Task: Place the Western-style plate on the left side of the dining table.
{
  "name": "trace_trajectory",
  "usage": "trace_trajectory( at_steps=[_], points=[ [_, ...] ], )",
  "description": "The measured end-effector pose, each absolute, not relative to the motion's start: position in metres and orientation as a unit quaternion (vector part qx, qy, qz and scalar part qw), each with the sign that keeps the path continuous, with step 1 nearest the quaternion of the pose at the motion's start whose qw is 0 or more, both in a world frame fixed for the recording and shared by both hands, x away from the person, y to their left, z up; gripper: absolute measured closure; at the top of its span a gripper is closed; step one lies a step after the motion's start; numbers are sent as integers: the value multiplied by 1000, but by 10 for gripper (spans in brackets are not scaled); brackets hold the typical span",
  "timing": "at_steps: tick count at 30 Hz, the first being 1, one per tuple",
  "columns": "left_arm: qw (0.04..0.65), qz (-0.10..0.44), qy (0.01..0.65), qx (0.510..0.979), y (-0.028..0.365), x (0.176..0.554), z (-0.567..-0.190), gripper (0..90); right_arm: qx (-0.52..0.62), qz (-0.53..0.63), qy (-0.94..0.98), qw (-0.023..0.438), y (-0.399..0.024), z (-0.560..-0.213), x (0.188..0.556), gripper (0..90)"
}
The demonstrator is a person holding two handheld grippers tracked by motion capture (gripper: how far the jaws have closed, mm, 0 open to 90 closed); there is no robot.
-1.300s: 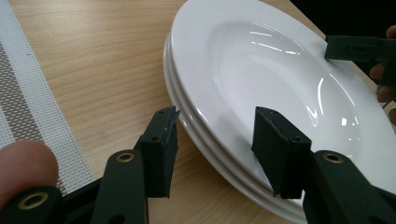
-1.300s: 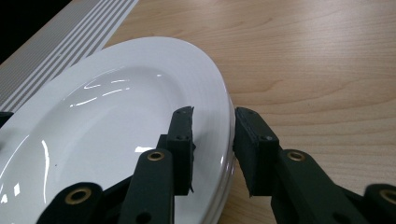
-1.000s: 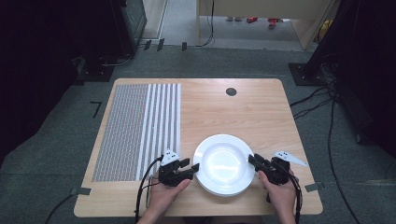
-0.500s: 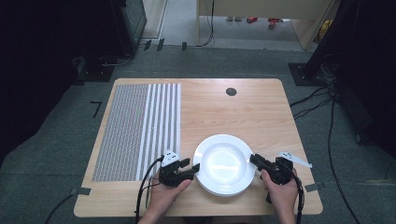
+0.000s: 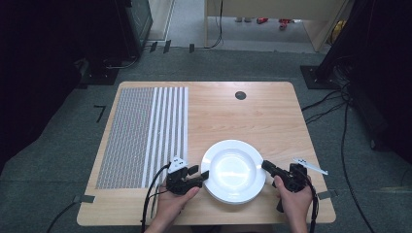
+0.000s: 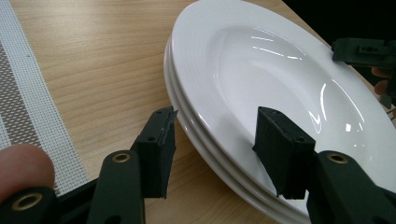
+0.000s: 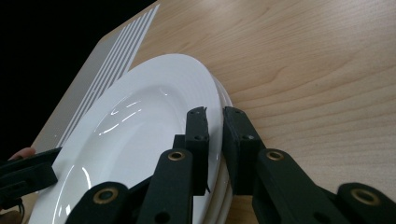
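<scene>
On the near side of the table [image 5: 252, 111], just right of the striped mat [image 5: 145, 136], I am looking down at a stack of white plates [image 5: 234, 171] with a gripper on either flank. The left gripper [image 5: 200, 175] is sitting at the stack's left rim, the right gripper [image 5: 266, 166] at its right rim, each hand low at the table edge nearest me.

Along the left gripper [image 6: 219, 144], I am seeing its jaws standing apart and straddling the rim of the plates [image 6: 280, 93]: one jaw over the top plate's well, the other outside above the wood, neither pad pressing. They have just been opening a little, with the rim between them.

Along the right gripper [image 7: 214, 140], I am seeing the jaws drawn nearly together on the rim of the top plate [image 7: 149, 126]; they have just been closing and now look pinched on that edge.

I am judging this as the grasp step of lifting the top plate off the stack, half done. The next move calls for the left jaws to close on the same top rim, not the plates below, and then an even lift with both hands.
</scene>
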State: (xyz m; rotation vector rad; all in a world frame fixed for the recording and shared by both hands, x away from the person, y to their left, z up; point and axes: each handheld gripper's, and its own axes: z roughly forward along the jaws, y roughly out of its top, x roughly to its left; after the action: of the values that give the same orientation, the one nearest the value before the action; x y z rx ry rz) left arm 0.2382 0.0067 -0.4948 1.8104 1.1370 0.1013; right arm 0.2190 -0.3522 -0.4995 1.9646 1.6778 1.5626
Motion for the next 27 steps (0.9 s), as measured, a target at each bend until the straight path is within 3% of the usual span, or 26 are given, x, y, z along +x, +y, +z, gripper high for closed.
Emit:
trace_trajectory(
  at_steps=[5, 27],
  points=[
    [478, 41, 475, 738, 5, 239, -496, 444, 655, 523, 543, 49, -354, -501, 219, 834],
    [479, 51, 482, 732, -3, 235, -497, 493, 659, 562, 499, 7, -356, -505, 219, 832]
  ],
)
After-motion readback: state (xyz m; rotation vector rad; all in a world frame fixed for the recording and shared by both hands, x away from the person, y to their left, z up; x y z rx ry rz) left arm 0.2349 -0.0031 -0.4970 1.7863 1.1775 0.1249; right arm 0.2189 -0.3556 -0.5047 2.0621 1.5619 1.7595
